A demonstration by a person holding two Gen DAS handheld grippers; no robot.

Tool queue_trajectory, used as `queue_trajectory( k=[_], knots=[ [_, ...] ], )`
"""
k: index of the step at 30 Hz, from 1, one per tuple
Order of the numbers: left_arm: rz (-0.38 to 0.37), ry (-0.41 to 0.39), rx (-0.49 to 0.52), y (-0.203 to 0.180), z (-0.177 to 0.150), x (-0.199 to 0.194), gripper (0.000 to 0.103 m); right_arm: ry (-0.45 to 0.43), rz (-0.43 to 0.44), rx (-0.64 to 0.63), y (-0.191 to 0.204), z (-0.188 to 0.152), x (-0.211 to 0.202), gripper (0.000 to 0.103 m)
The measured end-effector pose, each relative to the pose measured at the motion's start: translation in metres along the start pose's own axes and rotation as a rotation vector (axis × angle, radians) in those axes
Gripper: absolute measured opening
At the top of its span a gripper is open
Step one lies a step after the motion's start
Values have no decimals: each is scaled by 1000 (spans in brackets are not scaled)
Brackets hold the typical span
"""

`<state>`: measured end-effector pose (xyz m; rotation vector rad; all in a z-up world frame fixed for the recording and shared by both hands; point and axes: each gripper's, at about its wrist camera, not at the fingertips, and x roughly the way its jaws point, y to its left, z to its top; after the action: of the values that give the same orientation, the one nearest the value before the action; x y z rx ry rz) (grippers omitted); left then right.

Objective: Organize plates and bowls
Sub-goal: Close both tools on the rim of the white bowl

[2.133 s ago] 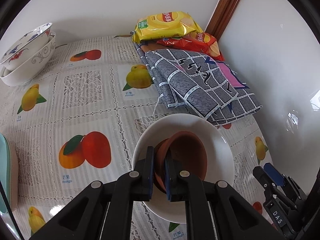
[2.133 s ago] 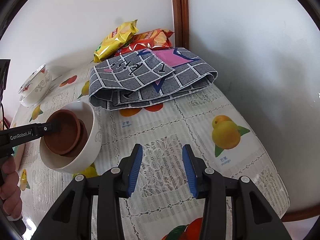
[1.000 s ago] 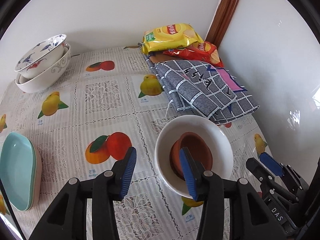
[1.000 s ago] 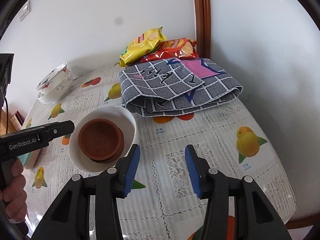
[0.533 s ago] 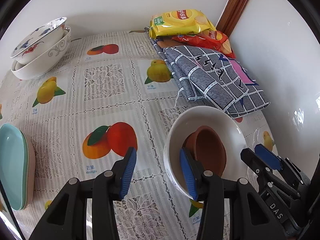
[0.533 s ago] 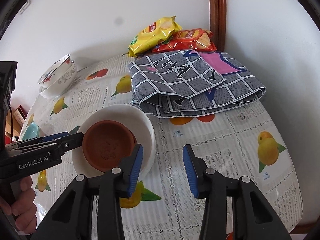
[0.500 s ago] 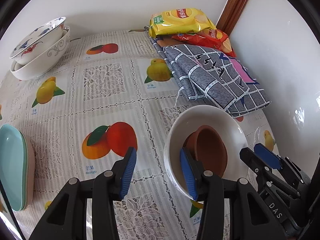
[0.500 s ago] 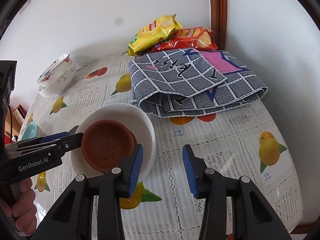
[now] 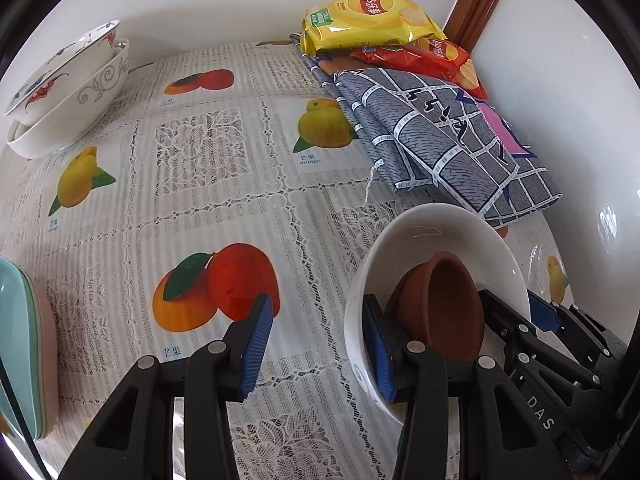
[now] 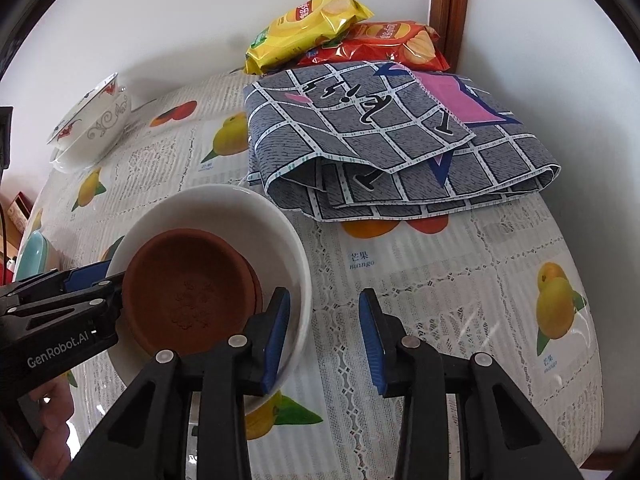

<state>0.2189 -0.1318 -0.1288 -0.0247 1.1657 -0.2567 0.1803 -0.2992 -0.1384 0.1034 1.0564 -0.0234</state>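
Note:
A white bowl [image 9: 424, 232] stands on the fruit-print tablecloth with two nested brown clay bowls [image 9: 444, 304] inside it. In the left wrist view my left gripper [image 9: 318, 344] is open astride the bowl's left rim, one finger inside and one outside, pads clear of it. In the right wrist view the white bowl [image 10: 224, 208] and the clay bowls [image 10: 188, 284] sit low on the left. My right gripper [image 10: 323, 338] straddles the bowl's right rim. Its jaws are closing and the pads do not touch the rim.
Two patterned bowls [image 9: 68, 92] are stacked at the far left by the wall. Teal plates [image 9: 16, 344] lie at the near left edge. A folded grey checked cloth [image 9: 440, 140] and two crisp bags [image 9: 368, 20] fill the far right corner.
My left gripper let go of the brown bowl, opened and sank over the white bowl's left rim. My right gripper moved left and down onto the opposite rim, its jaws narrowing.

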Motion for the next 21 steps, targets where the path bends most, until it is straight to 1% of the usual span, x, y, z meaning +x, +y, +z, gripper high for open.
queue_trajectory(
  k=[3, 8, 13, 16, 18, 21],
  knots=[
    [0, 2, 8, -1, 0, 3, 43, -15, -13, 4, -1, 0, 1, 37],
    [-6, 1, 14, -1, 0, 5, 43, -33, -17, 13, -6, 1, 3, 45],
    [-40, 21, -10, 4, 2, 8, 43, -40, -3, 33, -9, 1, 3, 45],
    [-44, 22, -8, 4, 2, 8, 43, -26, -5, 44, -9, 3, 4, 46],
    [-39, 17, 0, 3, 2, 8, 43, -24, -14, 36, -10, 3, 4, 51],
    [-40, 14, -13, 4, 2, 8, 43, -17, 10, 53, -14, 4, 6, 51]
  ],
)
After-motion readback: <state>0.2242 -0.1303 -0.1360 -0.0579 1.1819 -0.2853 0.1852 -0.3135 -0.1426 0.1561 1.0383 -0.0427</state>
